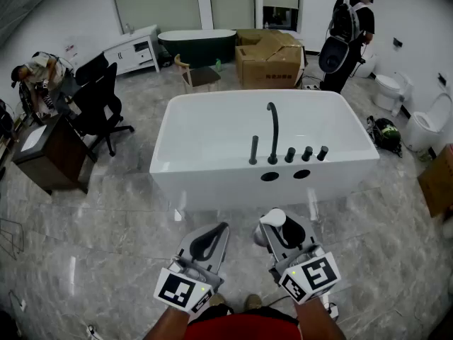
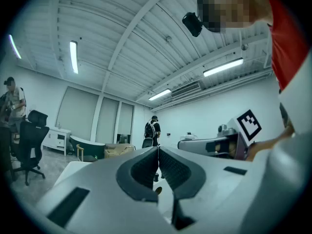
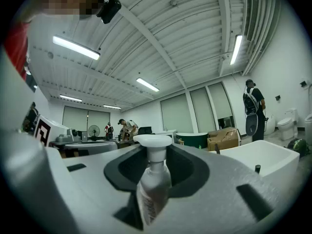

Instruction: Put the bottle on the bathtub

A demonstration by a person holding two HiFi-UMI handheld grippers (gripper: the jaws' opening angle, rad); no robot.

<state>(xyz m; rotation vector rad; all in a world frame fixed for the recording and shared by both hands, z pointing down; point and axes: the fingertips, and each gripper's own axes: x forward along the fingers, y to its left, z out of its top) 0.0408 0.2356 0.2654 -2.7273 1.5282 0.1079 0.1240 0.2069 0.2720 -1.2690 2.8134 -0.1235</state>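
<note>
A white freestanding bathtub (image 1: pixel 212 115) with a black faucet (image 1: pixel 272 133) and knobs on its near rim stands ahead of me on the marble floor. My right gripper (image 1: pixel 277 225) is shut on a white pump bottle (image 1: pixel 274 220), held upright a short way in front of the tub's near side. In the right gripper view the bottle (image 3: pixel 153 179) stands between the jaws, pump head on top, with the bathtub (image 3: pixel 258 157) at the right. My left gripper (image 1: pixel 212 238) is shut and holds nothing; its jaws meet in the left gripper view (image 2: pixel 158 162).
Cardboard boxes (image 1: pixel 272 59) and a dark green tub (image 1: pixel 197 44) stand behind the bathtub. A person with a backpack (image 1: pixel 348 34) stands at the back right near two toilets (image 1: pixel 393 91). A desk (image 1: pixel 46 151), an office chair (image 1: pixel 99 105) and another person (image 1: pixel 35 76) are at the left.
</note>
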